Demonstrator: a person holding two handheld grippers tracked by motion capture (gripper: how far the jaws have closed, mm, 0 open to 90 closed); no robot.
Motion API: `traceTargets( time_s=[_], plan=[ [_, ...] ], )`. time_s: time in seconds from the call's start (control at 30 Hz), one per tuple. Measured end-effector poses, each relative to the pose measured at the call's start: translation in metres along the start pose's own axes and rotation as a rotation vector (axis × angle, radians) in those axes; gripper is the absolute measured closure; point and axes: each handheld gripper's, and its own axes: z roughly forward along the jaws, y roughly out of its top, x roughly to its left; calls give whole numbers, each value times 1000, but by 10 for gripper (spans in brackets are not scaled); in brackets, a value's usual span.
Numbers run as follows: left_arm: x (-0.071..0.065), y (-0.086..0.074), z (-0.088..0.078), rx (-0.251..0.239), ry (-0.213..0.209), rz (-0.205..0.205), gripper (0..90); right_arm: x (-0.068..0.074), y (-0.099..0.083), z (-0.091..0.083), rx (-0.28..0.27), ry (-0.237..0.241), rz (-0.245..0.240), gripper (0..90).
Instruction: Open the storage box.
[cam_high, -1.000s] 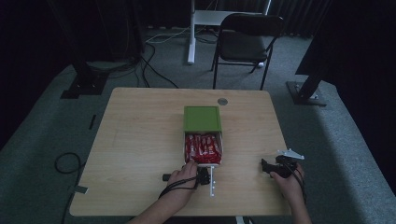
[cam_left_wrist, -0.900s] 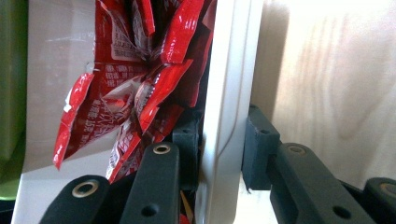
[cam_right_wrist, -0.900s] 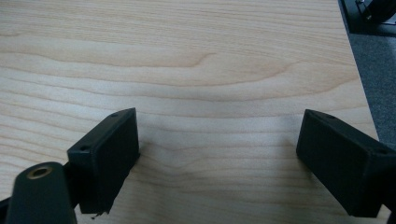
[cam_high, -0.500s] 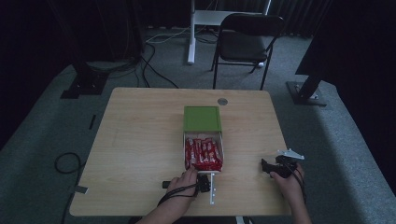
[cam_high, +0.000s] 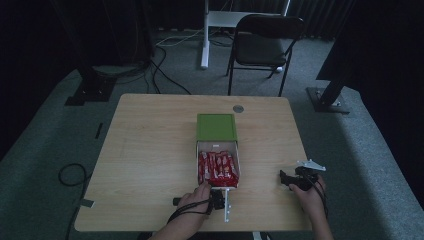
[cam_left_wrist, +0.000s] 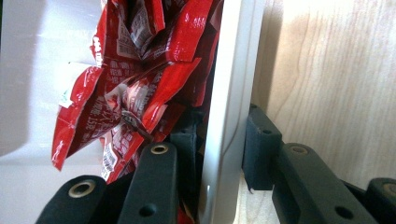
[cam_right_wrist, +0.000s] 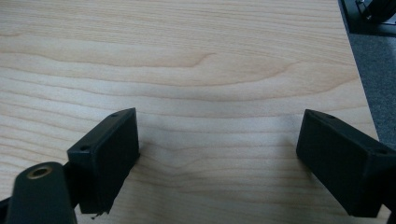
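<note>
Left claw (cam_left_wrist: 223, 154) clamping tray wall (cam_left_wrist: 224, 93), red packets (cam_left_wrist: 135, 84) inside

We are losing the print on the red packets (cam_left_wrist: 135, 88) to blur, just ahead of the left gripper (cam_left_wrist: 223, 154); the white box wall (cam_left_wrist: 229, 93) is hiding its inner jaw's tip.

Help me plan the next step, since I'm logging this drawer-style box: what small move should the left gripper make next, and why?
Probably a short pull toward the table's near edge. The left gripper is clamped on the white tray's front wall, one jaw inside by the red packets, one outside. In the high view the tray is partly out of the green sleeve, and the right gripper rests open, aside.
</note>
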Motion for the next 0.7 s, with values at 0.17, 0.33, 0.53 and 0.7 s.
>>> traceTargets(
  time_s=[0.17,0.33,0.53,0.7],
  plan=[
    [0,0,-2,3,-7,2,706,0,0,0,0,0,0,126],
    [4,-2,-4,-30,-50,-56,660,0,0,0,0,0,0,126],
    [6,-6,-12,-64,-81,-85,642,0,0,0,0,0,0,126],
    [11,-9,-24,-109,-139,-134,642,0,0,0,0,0,0,126]
  ],
)
